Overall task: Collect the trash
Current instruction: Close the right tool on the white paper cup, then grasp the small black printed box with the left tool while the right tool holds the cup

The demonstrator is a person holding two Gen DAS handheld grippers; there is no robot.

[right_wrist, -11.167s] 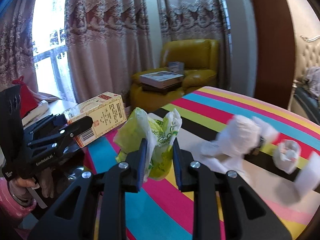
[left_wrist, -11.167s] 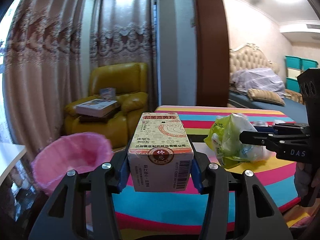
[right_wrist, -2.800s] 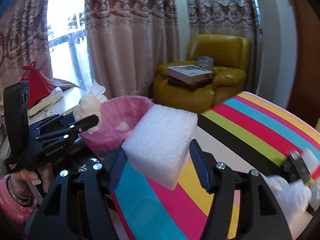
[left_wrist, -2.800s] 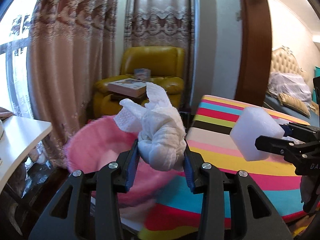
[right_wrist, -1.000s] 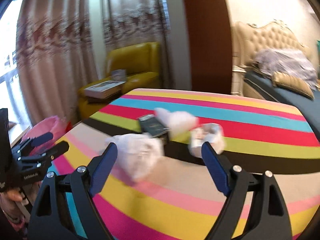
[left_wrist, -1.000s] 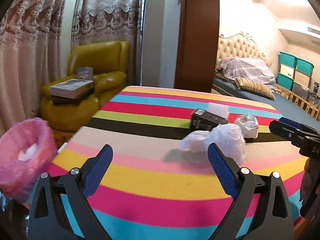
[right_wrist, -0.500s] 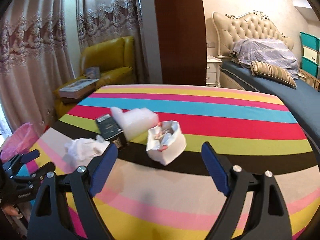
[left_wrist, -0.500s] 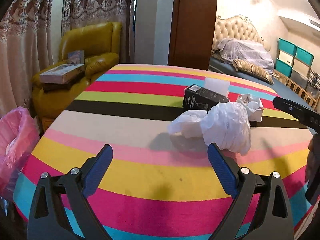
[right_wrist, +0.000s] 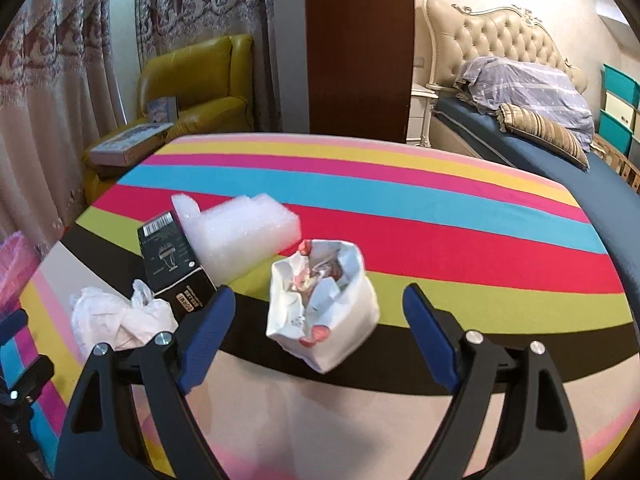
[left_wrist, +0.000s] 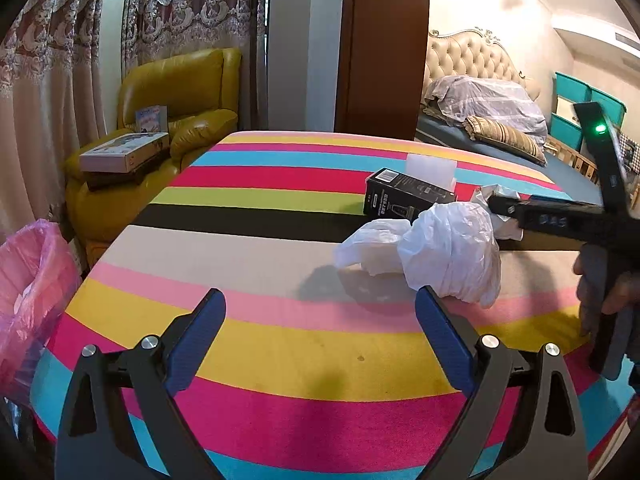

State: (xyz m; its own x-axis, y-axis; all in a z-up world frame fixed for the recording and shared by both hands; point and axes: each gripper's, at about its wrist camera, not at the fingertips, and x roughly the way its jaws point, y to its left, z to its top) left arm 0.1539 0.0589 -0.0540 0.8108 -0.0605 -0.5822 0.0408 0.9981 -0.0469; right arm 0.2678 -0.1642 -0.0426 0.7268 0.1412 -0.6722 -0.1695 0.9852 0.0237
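My left gripper (left_wrist: 320, 326) is open and empty above the striped table (left_wrist: 248, 248). A crumpled white plastic bag (left_wrist: 436, 250) lies just ahead and to the right of it. Behind the bag lie a black box (left_wrist: 404, 200) and a white foam piece (left_wrist: 431, 166). My right gripper (right_wrist: 318, 318) is open, with a small white bag full of scraps (right_wrist: 322, 308) between its fingers, not touched. To its left are the black box (right_wrist: 174, 258), the foam piece (right_wrist: 240, 232) and the plastic bag (right_wrist: 120, 322). The pink-lined trash bin (left_wrist: 28, 292) stands off the table's left edge.
A yellow armchair (left_wrist: 160, 120) with a flat box (left_wrist: 124, 152) on it stands behind the table near the curtains. A bed (right_wrist: 532, 120) lies at the back right. The right gripper's body (left_wrist: 580, 216) reaches in from the right in the left wrist view.
Both grippers have let go of their loads at the bin and swung back over the table. Over the last second the left neared the plastic bag and the right neared the small white bag.
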